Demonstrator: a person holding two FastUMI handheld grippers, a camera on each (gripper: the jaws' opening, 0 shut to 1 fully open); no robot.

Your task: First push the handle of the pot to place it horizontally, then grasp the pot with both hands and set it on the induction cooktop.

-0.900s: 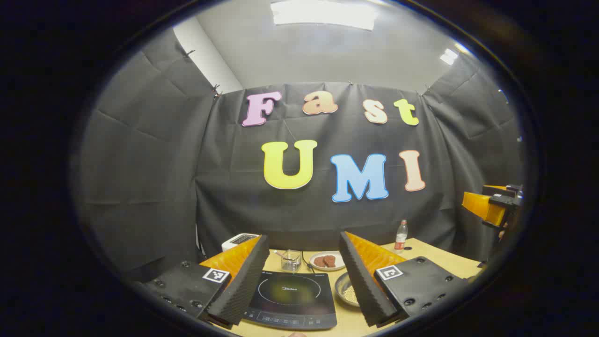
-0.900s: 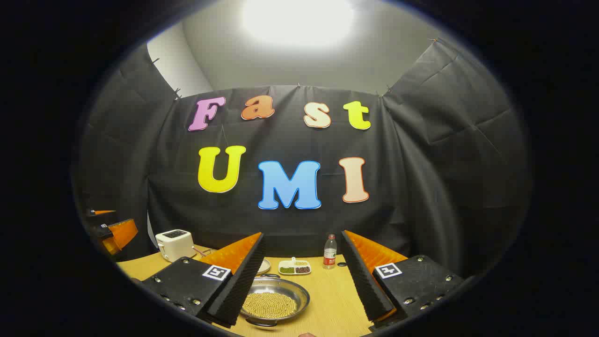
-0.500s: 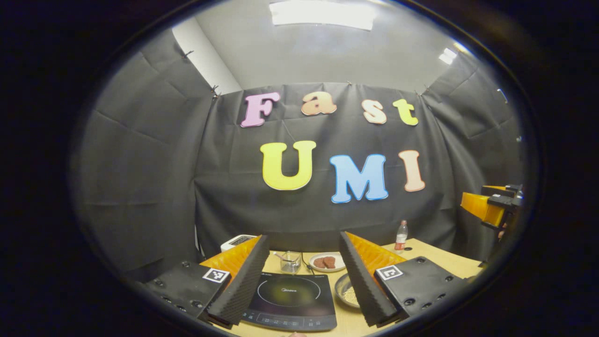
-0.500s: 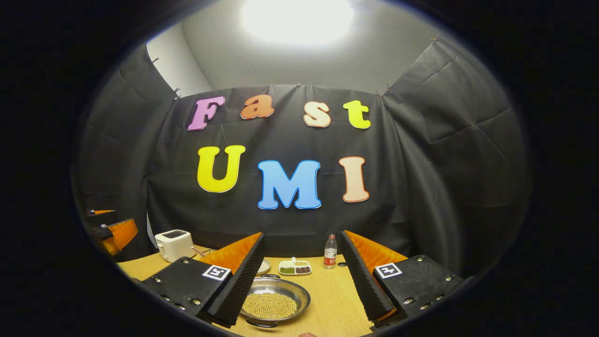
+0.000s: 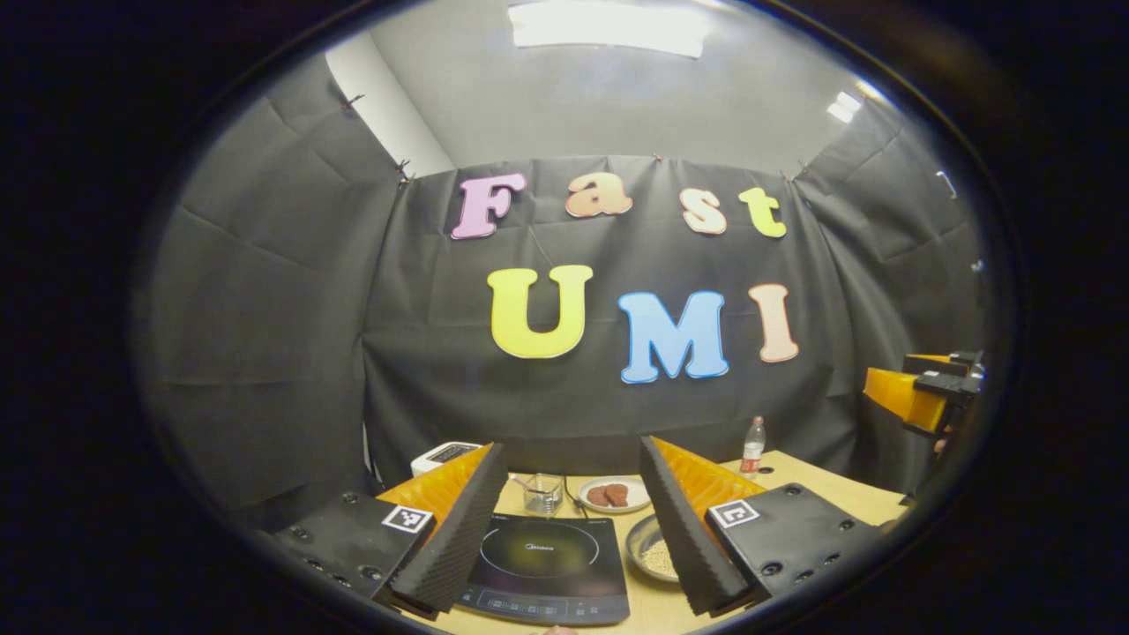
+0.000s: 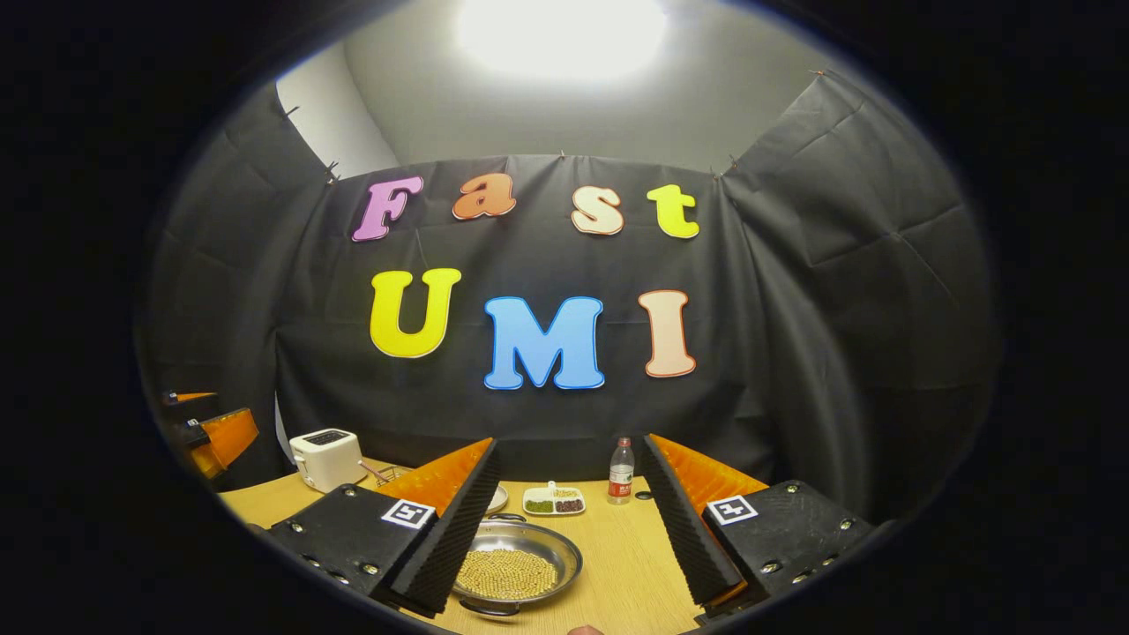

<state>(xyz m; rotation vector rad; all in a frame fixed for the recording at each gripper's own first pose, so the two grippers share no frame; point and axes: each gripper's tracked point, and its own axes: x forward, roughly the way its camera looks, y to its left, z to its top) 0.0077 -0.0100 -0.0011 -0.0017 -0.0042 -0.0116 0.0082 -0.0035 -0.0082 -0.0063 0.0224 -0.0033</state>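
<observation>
Steel pot [image 6: 516, 566] sits lower between the right tool [image 6: 564, 520] fingers than before; approach under way. Both tools, left [image 5: 564, 520] included, stay spread apart, holding nothing; handle unpushed.

- In my left gripper view a long ceiling light panel [image 5: 609, 22] glows overhead, bright but with its edges readable; a smaller light [image 5: 845, 104] shines to the right.
- In my right gripper view the ceiling light [image 6: 560, 31] is blown out to a white blotch with a soft halo on the pale ceiling.
- The black cloth walls soak up light and stay dim, with creases showing as faint grey lines.
- The wooden surface [image 6: 617, 551] is evenly lit and warm, with soft shadows under my jaws.
- The induction cooktop [image 5: 547, 564] carries a dull round sheen on its glass.
- The fisheye bends the walls inward; things near the rim look squeezed and slightly soft, while the centre stays sharp.
</observation>
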